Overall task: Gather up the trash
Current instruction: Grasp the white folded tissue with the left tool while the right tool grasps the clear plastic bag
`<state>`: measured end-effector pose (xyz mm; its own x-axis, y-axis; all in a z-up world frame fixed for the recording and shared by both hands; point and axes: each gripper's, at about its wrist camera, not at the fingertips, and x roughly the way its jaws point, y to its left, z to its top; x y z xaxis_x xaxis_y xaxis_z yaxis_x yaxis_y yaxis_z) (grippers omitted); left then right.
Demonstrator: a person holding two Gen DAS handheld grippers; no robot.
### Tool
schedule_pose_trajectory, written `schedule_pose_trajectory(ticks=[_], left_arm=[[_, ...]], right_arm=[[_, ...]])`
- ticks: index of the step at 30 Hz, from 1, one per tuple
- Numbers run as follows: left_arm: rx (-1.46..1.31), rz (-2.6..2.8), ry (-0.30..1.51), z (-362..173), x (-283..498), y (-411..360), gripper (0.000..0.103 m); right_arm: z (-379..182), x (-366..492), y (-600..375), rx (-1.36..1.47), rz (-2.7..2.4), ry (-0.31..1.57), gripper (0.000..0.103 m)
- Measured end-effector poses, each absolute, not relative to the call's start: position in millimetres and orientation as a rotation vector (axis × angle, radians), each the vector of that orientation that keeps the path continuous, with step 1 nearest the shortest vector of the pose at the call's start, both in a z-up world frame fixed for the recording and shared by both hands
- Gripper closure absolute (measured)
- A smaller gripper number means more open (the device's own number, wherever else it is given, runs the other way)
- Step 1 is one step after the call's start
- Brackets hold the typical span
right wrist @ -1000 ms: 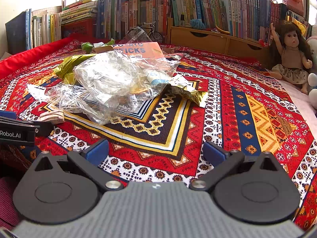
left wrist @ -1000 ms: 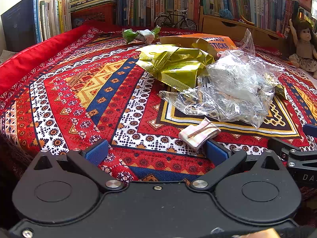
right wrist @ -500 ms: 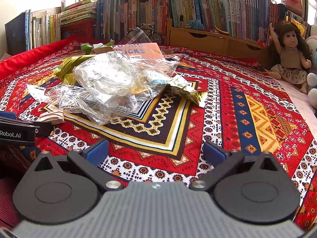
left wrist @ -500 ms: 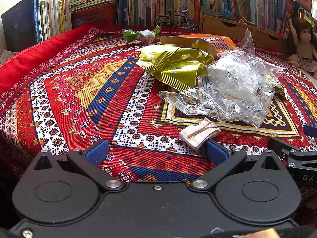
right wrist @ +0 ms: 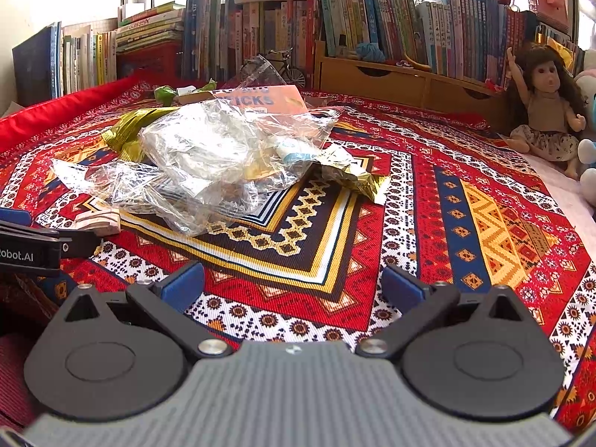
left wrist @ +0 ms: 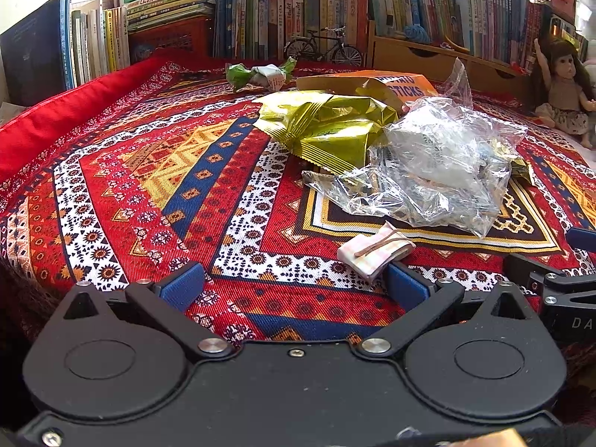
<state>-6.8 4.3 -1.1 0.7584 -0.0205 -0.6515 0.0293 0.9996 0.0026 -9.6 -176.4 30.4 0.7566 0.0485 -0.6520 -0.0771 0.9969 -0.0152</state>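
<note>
Trash lies in a heap on the patterned cloth: a crumpled clear plastic bag point(left wrist: 439, 171) point(right wrist: 223, 160), a gold-green foil wrapper point(left wrist: 327, 130) point(right wrist: 128, 136), an orange snack box point(left wrist: 395, 83) point(right wrist: 260, 98), a green wrapper point(left wrist: 260, 72) at the back, and a small folded pink paper point(left wrist: 374, 253) point(right wrist: 98, 221). My left gripper point(left wrist: 294, 287) is open, low over the cloth, its right finger just below the pink paper. My right gripper point(right wrist: 292, 287) is open over bare cloth, right of the heap. A gold foil piece point(right wrist: 354, 175) sticks out from under the bag.
Rows of books point(left wrist: 298, 11) line the back, with a toy bicycle point(left wrist: 322, 46) and a wooden drawer unit point(right wrist: 406, 82). A doll point(right wrist: 547, 108) sits at the right edge. A red cushion edge point(left wrist: 63, 119) runs along the left.
</note>
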Motion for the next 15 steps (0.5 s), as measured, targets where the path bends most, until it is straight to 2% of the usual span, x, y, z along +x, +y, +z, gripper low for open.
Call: schedule_pose_trajectory(ticks=[12, 15], left_arm=[[-0.048, -0.061, 0.635, 2, -18, 9, 0.001], [-0.078, -0.089, 0.620, 8, -21, 10, 0.005]], right_arm=[[39, -12, -180, 0.008, 0.080, 0.669, 0.000], [50, -11, -183, 0.050, 0.121, 0.610, 0.000]])
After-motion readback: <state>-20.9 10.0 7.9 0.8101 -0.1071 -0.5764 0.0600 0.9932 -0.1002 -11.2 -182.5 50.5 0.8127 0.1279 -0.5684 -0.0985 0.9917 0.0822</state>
